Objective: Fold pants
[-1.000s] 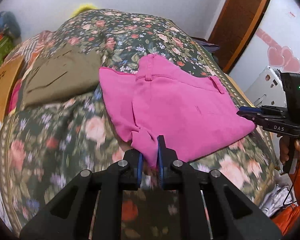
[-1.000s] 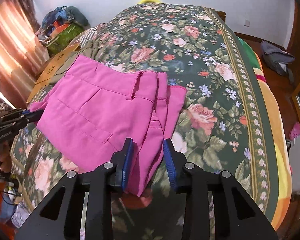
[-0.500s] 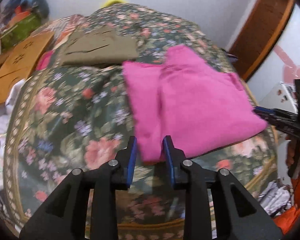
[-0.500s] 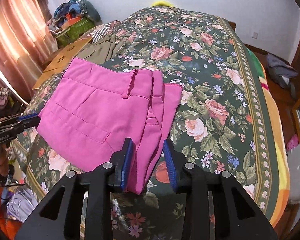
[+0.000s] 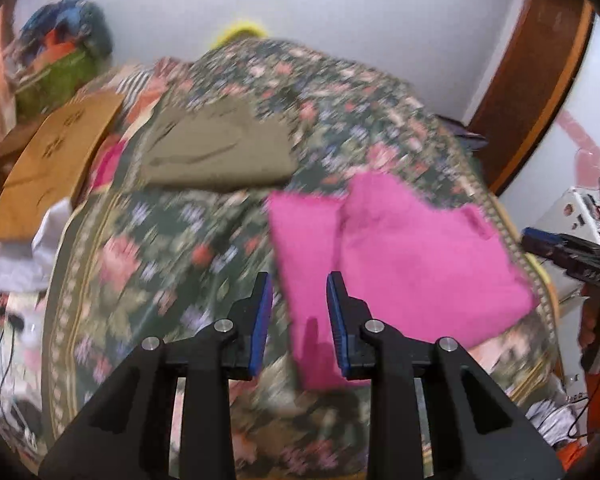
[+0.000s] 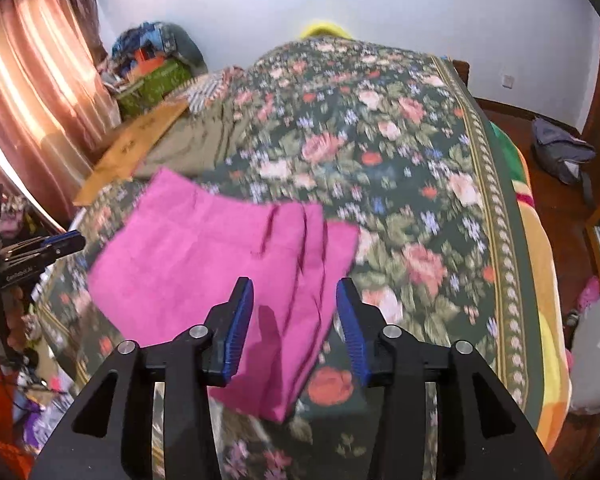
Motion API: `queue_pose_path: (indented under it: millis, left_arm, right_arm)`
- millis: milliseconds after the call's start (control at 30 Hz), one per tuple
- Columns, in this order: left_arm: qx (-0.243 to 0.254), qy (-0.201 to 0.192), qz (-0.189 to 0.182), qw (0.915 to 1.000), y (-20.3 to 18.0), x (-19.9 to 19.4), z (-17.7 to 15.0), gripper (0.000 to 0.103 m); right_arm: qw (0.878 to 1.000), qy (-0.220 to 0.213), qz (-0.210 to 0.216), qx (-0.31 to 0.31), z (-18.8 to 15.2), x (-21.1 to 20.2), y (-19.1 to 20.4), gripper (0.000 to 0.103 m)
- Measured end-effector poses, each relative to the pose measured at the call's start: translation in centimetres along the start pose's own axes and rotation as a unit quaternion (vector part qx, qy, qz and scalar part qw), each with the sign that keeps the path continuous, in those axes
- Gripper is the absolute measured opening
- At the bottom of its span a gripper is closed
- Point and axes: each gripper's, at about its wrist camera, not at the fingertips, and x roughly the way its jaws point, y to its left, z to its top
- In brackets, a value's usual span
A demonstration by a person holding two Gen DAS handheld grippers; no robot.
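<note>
Pink pants lie in a folded stack near the bed's front edge, one corner reaching toward the drop. My left gripper and right gripper: jaws spread apart, holding nothing, above the cloth. Risk, as I judge it: a jaw snagging the loose top layer undoes the fold; a nudge slides the stack off the edge.

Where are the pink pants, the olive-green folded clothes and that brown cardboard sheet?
pink pants [image 6: 204, 256]: right wrist view, middle of the folded top layer.
olive-green folded clothes [image 5: 216, 148]: left wrist view, centre of the pile.
brown cardboard sheet [image 5: 56, 164]: left wrist view, middle of its flat face.
</note>
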Motion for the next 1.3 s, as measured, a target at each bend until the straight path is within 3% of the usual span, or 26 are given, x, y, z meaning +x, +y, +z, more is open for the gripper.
queue_pose_path:
  millis: [200, 333, 467, 533, 633, 800, 1000, 1167, 1267, 1300]
  left_arm:
    - [0.024, -0.008, -0.034, 0.9991, -3.5, 2.8, 2.9, 0.027]
    - [0.036, -0.002, -0.054, 0.9979, -5.1, 4.6, 3.3, 0.026]
    - [0.042, 0.005, -0.024, 0.9988, -5.3, 6.6, 3.2, 0.026]
    - [0.038, 0.014, 0.000, 0.9992, -4.8, 7.8, 3.0, 0.026]
    - [0.010, 0.032, -0.011, 0.9994, -3.5, 9.2, 2.4, 0.027]
    - [0.008, 0.029, -0.010, 0.9995, -3.1, 9.3, 2.0, 0.027]
    - [-0.008, 0.037, -0.013, 0.9992, -2.2, 9.7, 2.0, 0.038]
    - [-0.023, 0.032, -0.018, 0.9991, -1.2, 7.7, 2.3, 0.042]
    - [-0.020, 0.028, -0.002, 0.9994, -0.8, 6.4, 2.2, 0.055]
    - [-0.021, 0.029, 0.000, 0.9993, -0.6, 6.2, 2.1, 0.066]
  right_arm:
    - [0.999, 0.002, 0.024, -0.027, 1.5, 2.3, 1.0, 0.040]
    - [0.999, 0.021, 0.014, -0.036, 1.7, 4.3, 0.9, 0.040]
    - [0.999, 0.032, 0.032, -0.019, 1.4, 5.2, 0.0, 0.039]
    - [0.998, 0.032, 0.044, -0.018, 1.3, 5.2, -0.1, 0.032]
    - [0.998, 0.027, 0.051, -0.026, 1.4, 5.1, 0.1, 0.026]
    - [0.998, 0.003, 0.039, -0.048, 2.1, 4.4, 0.8, 0.021]
    - [0.998, 0.016, 0.007, -0.062, 1.9, 6.2, 1.0, 0.022]
    - [0.997, 0.008, -0.019, -0.073, 2.2, 4.8, 1.2, 0.033]
    - [0.997, 0.000, -0.031, -0.074, 2.5, 3.5, 0.8, 0.037]
    - [0.997, 0.000, -0.032, -0.073, 2.5, 3.3, 0.7, 0.037]
